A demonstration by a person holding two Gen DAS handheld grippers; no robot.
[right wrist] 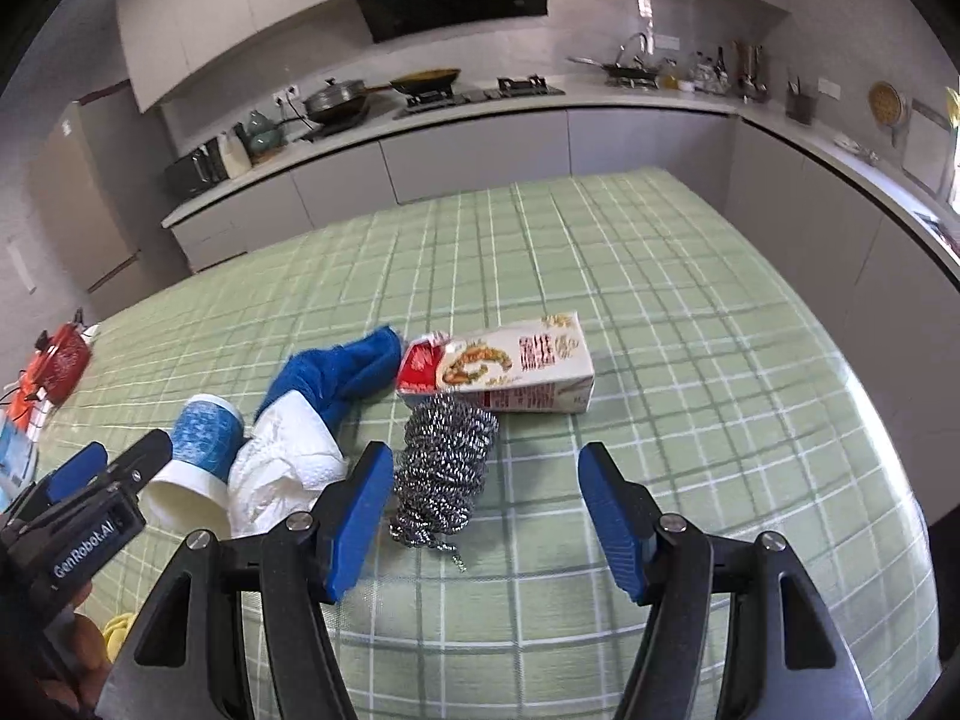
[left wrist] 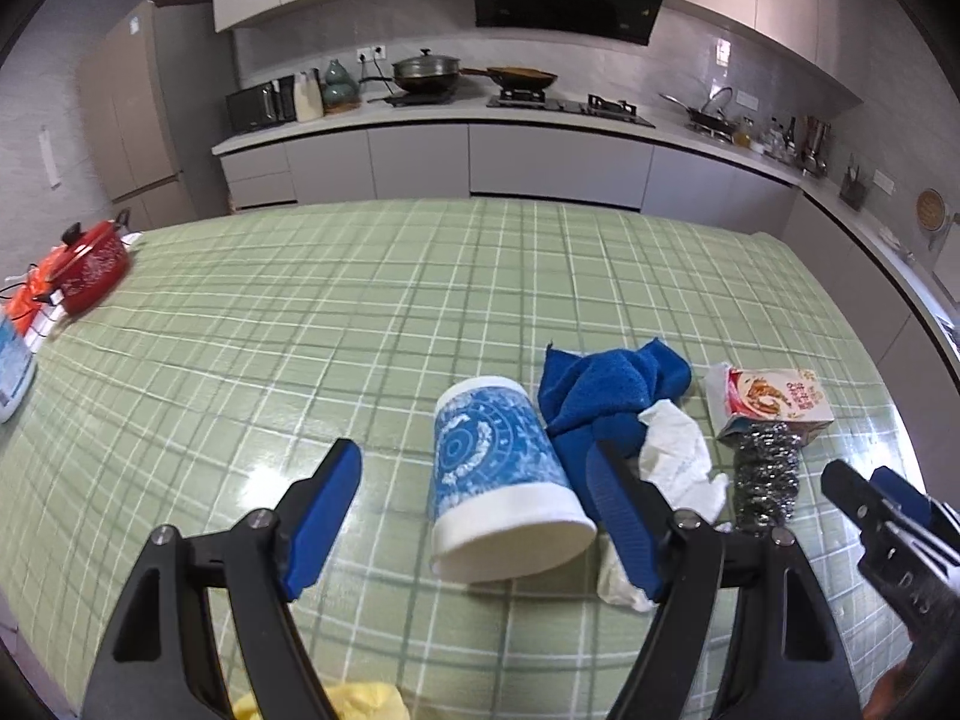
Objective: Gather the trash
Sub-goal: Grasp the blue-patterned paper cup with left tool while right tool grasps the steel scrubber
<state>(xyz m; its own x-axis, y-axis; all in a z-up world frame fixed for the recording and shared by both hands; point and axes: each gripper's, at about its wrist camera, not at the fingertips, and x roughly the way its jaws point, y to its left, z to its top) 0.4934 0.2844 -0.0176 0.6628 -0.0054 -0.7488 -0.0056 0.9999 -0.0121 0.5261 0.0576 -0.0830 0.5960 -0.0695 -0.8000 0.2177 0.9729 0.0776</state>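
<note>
Left gripper point(left wrist: 480, 516): jaws stand apart and empty; the blue-and-white patterned paper cup point(left wrist: 504, 480) lies on its side between the two blue pads, touching neither as far as the left wrist view shows
Cup's long axis: runs roughly away from the gripper, open white rim toward the camera, closed end farther off, so the jaws straddle its width
Right gripper point(right wrist: 486, 516): jaws also apart, nothing held; the coiled silver steel-wool scourer point(right wrist: 444, 468) lies just ahead, nearer the left pad than the right
Nearer hand: left for the cup, right for the scourer and for the printed cardboard food carton point(right wrist: 510, 369) beyond it
Crumpled white paper tissue point(left wrist: 678, 462): between cup and scourer, partly behind the left gripper's right finger
Rumpled blue terry cloth point(left wrist: 606, 390): behind the tissue, touching the cup's side; probably not trash
Where it all lies: clustered together on the green checked tablecloth point(left wrist: 300, 330), near the table's front edge
Cup's look: undented, apparently empty, light, likely to roll sideways if nudged
Judged step: closing in for a first pick, nothing collected yet
</note>
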